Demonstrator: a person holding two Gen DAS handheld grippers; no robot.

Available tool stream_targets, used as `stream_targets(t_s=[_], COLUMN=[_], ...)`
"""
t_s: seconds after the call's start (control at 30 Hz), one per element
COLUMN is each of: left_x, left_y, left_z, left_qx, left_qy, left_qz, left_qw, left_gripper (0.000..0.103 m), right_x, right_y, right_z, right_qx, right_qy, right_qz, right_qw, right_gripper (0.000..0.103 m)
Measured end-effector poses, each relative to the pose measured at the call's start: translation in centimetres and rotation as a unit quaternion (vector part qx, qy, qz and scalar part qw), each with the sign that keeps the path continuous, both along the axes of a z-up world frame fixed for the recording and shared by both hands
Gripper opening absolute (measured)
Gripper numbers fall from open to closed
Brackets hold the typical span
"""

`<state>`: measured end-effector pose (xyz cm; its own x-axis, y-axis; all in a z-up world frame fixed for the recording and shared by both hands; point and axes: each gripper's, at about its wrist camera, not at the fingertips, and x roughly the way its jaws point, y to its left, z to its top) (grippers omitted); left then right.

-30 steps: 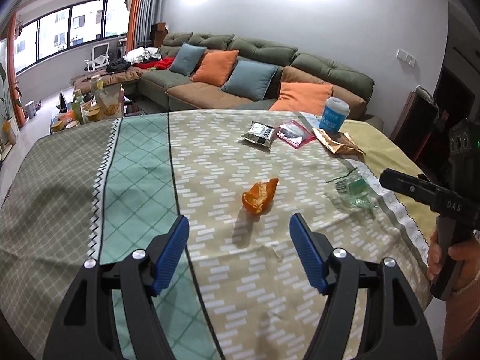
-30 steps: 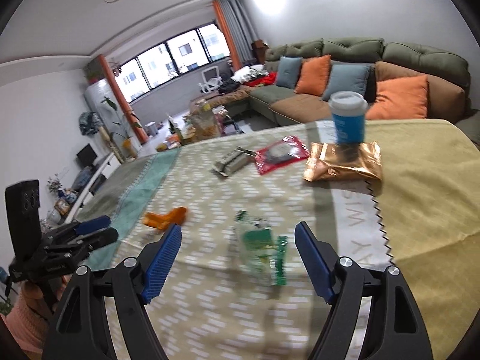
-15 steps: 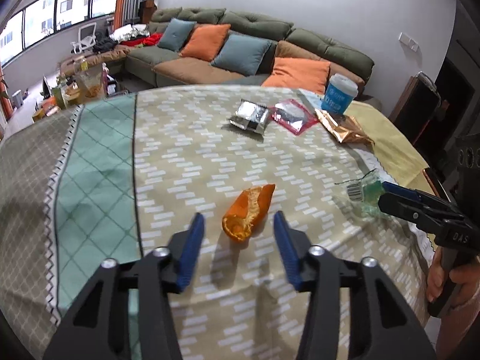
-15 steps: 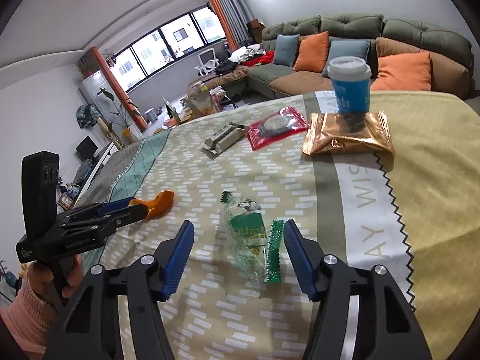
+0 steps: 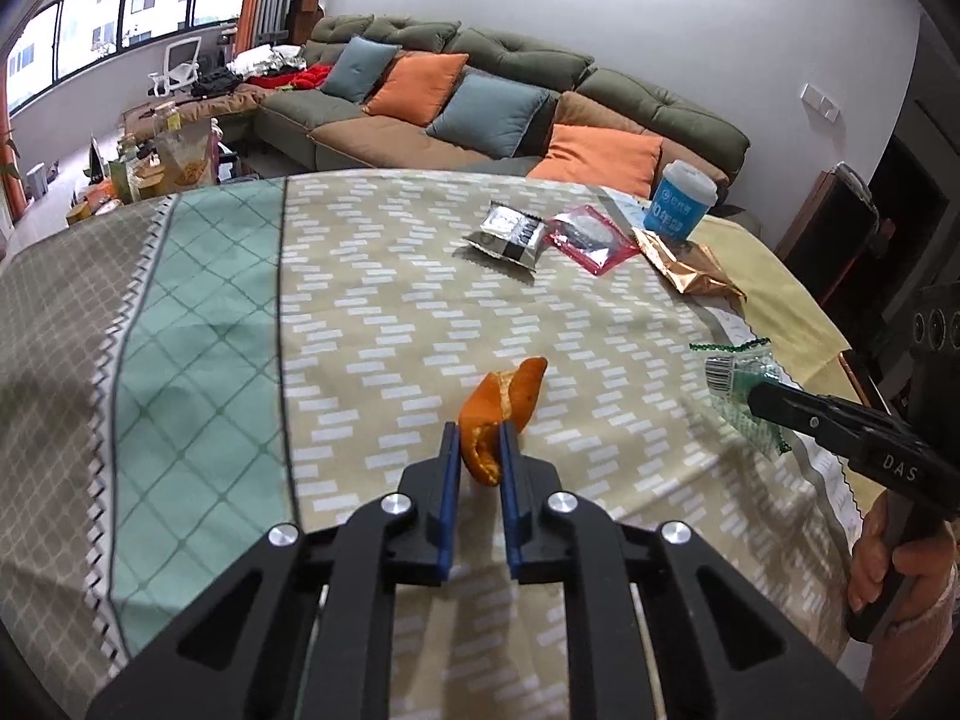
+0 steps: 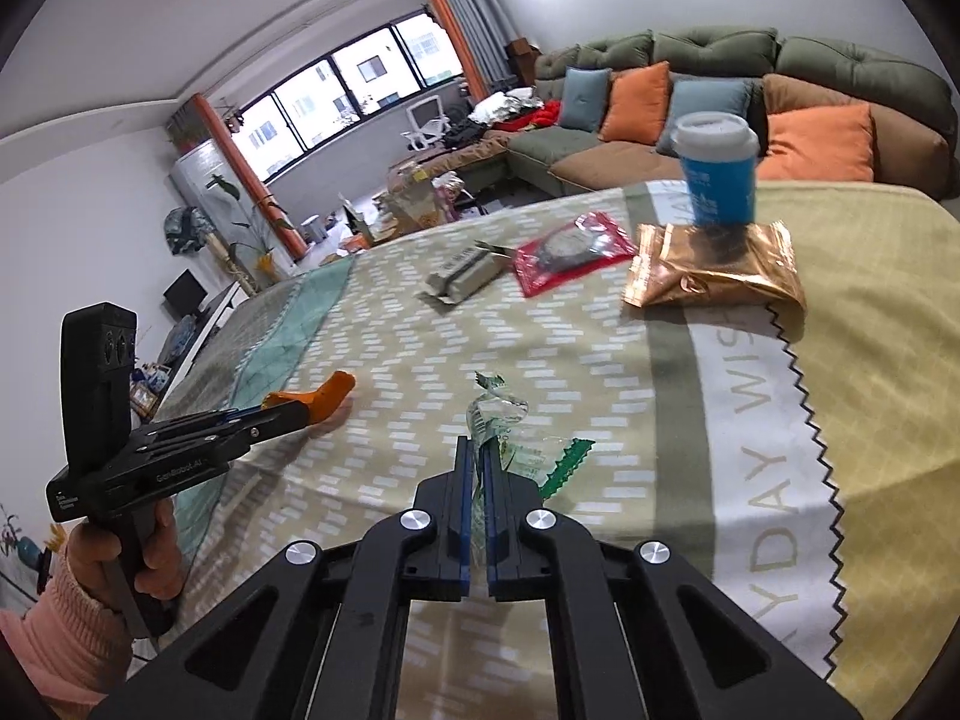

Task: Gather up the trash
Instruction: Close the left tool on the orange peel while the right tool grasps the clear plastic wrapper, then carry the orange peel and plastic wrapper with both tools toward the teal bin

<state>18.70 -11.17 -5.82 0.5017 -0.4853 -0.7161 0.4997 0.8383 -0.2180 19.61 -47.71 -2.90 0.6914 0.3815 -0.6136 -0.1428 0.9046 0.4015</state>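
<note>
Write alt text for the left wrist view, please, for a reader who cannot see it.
The left tongs are shut on an orange peel on a patterned tablecloth. At right, the right tongs pinch a clear green wrapper. Farther back lie three snack packets and a blue cup, before a sofa.

An orange peel (image 5: pixel 503 405), a green-printed clear wrapper (image 6: pixel 528 456), a blue cup (image 6: pixel 717 177), a copper foil bag (image 6: pixel 714 276).

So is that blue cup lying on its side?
No, the blue cup stands upright with its white lid on top, its base resting on the copper foil bag.
</note>
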Motion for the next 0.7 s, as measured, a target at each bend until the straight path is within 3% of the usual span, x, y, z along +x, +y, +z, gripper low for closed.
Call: stream_targets(t_s=[0.4,0.7], left_x=[-4.7,-8.5], left_y=[6.9,12.9], left_z=[2.9,3.6], left_qx=[-0.022,-0.018], left_qy=[-0.04,-0.057], left_qz=[0.046,0.1], left_qw=[0.9979,0.9932], left_gripper=[0.013,0.013], right_x=[-0.6,-0.3], right_y=[5.1,11.7], right_z=[2.3,2.5], right_qx=[0.038,0.052], right_qy=[-0.04,-0.047], right_qz=[0.076,0.151], right_qw=[0.996,0.986], right_gripper=[0.004,0.004])
